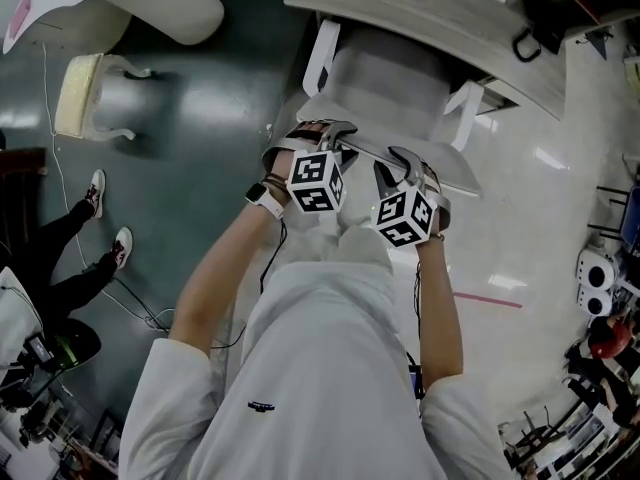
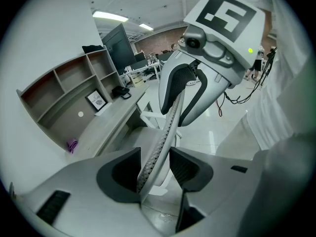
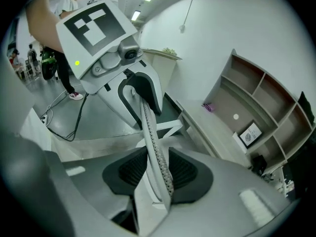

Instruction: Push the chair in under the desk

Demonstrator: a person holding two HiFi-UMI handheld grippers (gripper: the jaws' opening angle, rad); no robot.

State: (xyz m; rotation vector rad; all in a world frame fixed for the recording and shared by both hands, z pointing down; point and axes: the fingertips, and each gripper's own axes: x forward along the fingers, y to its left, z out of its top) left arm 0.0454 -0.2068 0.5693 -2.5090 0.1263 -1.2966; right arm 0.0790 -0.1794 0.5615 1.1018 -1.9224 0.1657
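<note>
The white chair's mesh backrest (image 1: 455, 163) has its top edge under both grippers, while its seat (image 1: 385, 73) lies partly beneath the pale wooden desk (image 1: 420, 8). My left gripper (image 1: 335, 140) straddles that edge (image 2: 170, 117) and is open, with a gap showing beside the right pad (image 2: 185, 169). My right gripper (image 1: 405, 163) sits a little further along the same edge. In its own view the backrest (image 3: 148, 127) runs between its pads (image 3: 131, 171) with no gap showing, so it is shut on it. Each gripper view shows the other gripper's marker cube (image 2: 227, 14) (image 3: 96, 23).
A shelf unit (image 2: 59, 98) with a small framed picture (image 2: 97, 100) stands on the desk (image 2: 106, 125), a monitor (image 2: 121, 46) behind. A second white chair (image 1: 100, 98) and a person's legs (image 1: 80, 238) are at the left. A cable (image 1: 140, 308) lies on the floor. Equipment clutters the right edge (image 1: 600, 278).
</note>
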